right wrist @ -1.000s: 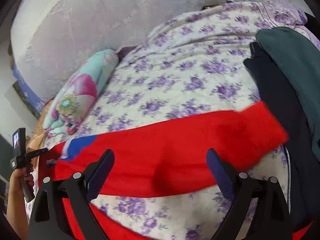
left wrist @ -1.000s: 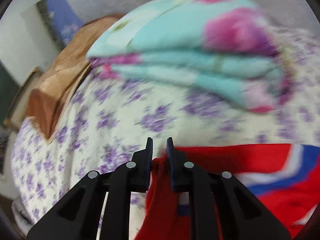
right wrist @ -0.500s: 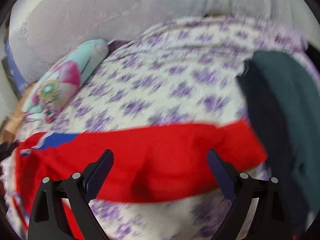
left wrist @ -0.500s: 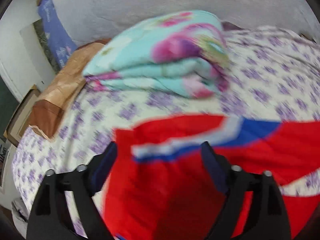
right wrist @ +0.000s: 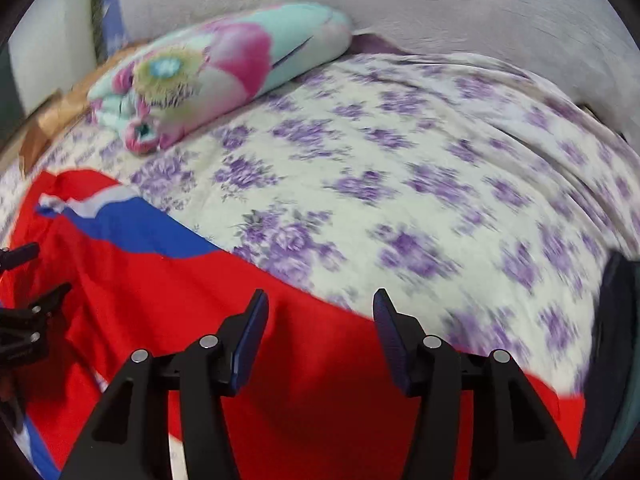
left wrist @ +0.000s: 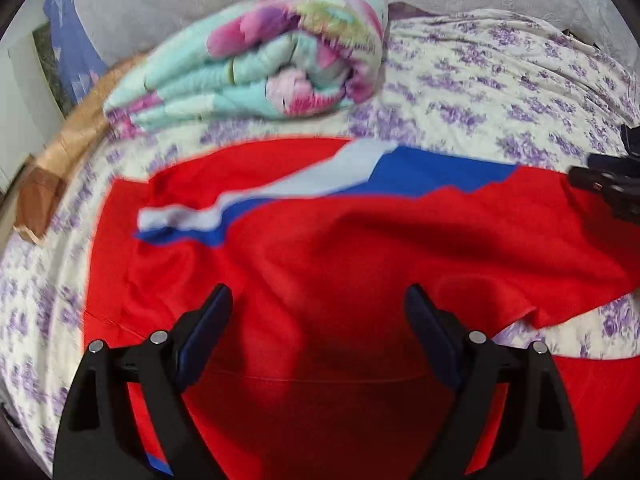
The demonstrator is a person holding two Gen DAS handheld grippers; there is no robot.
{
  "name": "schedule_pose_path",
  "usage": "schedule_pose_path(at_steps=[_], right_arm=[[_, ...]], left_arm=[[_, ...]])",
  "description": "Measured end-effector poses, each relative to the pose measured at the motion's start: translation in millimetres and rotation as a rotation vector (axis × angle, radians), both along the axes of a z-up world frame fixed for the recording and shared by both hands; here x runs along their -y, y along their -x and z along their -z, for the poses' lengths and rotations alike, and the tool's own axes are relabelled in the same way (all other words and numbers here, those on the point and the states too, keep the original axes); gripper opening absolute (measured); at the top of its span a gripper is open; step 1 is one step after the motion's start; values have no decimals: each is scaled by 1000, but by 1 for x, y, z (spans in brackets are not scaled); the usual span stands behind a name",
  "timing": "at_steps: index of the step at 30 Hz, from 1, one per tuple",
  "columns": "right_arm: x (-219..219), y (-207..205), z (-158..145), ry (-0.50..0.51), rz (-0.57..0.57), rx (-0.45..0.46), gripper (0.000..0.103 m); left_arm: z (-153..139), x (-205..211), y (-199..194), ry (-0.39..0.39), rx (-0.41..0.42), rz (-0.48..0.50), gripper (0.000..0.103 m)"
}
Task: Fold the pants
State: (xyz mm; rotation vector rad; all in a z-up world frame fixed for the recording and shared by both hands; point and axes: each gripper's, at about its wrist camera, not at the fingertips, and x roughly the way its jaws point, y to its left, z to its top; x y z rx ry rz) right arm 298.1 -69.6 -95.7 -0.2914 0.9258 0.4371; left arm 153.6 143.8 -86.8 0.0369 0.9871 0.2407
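Red pants [left wrist: 360, 248] on bed [right wrist: 400, 168]: soft, light, probably slippery. Grip hem corners. Left gripper [left wrist: 318, 312], right gripper [right wrist: 320, 316]: jaws spread, empty.

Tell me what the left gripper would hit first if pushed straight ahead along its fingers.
Most likely the red pants with the blue and white stripe: the open left gripper points onto that cloth. The folded floral blanket lies beyond, though depth is unclear.

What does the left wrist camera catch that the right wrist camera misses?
Left only: the open left gripper from behind, with the right one at the picture's edge. Right only: the open right gripper and a dark garment on the far right. Both show the red pants with blue-white stripe, the folded turquoise floral blanket and the purple-flowered bedsheet.
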Motion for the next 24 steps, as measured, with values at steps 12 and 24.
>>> schedule_pose_path(at_steps=[12,24], right_arm=[[-14,-25,-4,5,-23,5,1],[70,11,-36,-111,107,32,53]], left_arm=[[4,-11,1,78,-18,46,87],[-14,-21,8,109,73,27,89]])
